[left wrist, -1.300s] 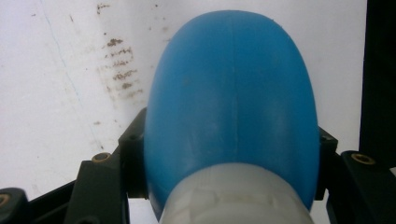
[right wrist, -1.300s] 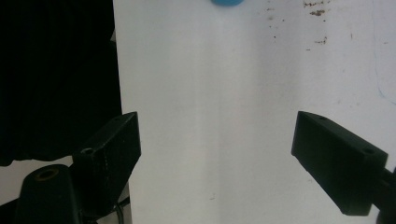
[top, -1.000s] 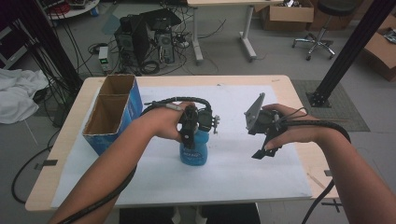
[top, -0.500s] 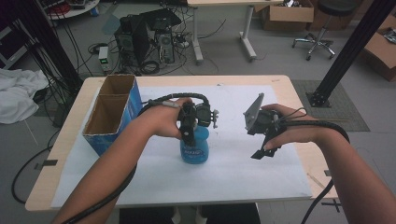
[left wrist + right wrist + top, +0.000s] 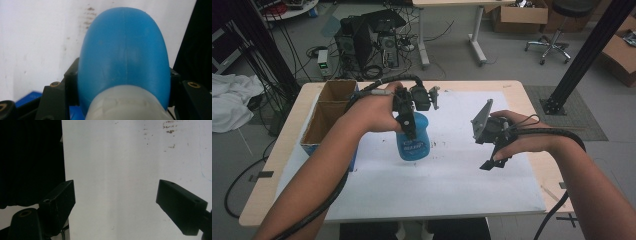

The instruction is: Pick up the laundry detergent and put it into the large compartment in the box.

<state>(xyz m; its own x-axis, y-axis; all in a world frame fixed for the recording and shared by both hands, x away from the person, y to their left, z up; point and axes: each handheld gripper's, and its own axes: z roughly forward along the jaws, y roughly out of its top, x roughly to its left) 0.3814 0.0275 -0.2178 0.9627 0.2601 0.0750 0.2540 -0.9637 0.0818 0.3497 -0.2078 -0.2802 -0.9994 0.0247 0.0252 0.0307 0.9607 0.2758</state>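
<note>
Cardboard box (image 5: 326,116) with 2 open compartments sits at the left edge of the table (image 5: 517,90), half on the white paper sheet (image 5: 447,175) that covers most of the top. Just right of it, the left gripper (image 5: 408,131) has its jaws clamped on the upper part of a blue bottle (image 5: 413,141), which hangs upright a bit above the paper near the middle. Further right, well apart from the bottle, the right gripper (image 5: 495,163) hovers over bare paper with jaws spread wide, nothing between them.
</note>
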